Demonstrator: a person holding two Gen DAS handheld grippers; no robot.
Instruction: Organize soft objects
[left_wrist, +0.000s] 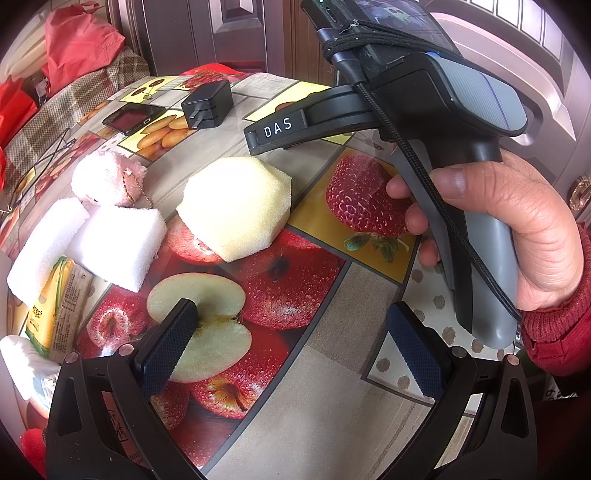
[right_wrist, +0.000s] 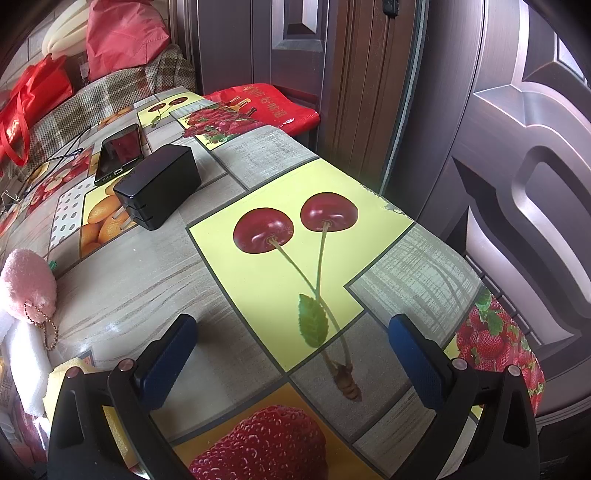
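A pale yellow sponge block (left_wrist: 234, 206) lies on the fruit-print tablecloth (left_wrist: 295, 369). Two white foam blocks (left_wrist: 118, 245) (left_wrist: 44, 247) lie to its left, and a pink plush keychain (left_wrist: 107, 179) sits behind them. My left gripper (left_wrist: 291, 347) is open and empty, low over the table in front of the yellow sponge. My right gripper (right_wrist: 295, 356) is open and empty over the cherry print; its body also shows in the left wrist view (left_wrist: 424, 99), held by a hand. The pink plush (right_wrist: 27, 284) and a white foam block (right_wrist: 26, 365) show at the right wrist view's left edge.
A black charger (left_wrist: 208, 105) (right_wrist: 159, 184) and a phone (left_wrist: 133, 118) (right_wrist: 120, 151) lie at the table's far side. A yellow packet (left_wrist: 55, 306) lies at the left. Red bags (right_wrist: 122, 37) sit on a checked sofa beyond. A dark door (right_wrist: 498, 184) stands right of the table edge.
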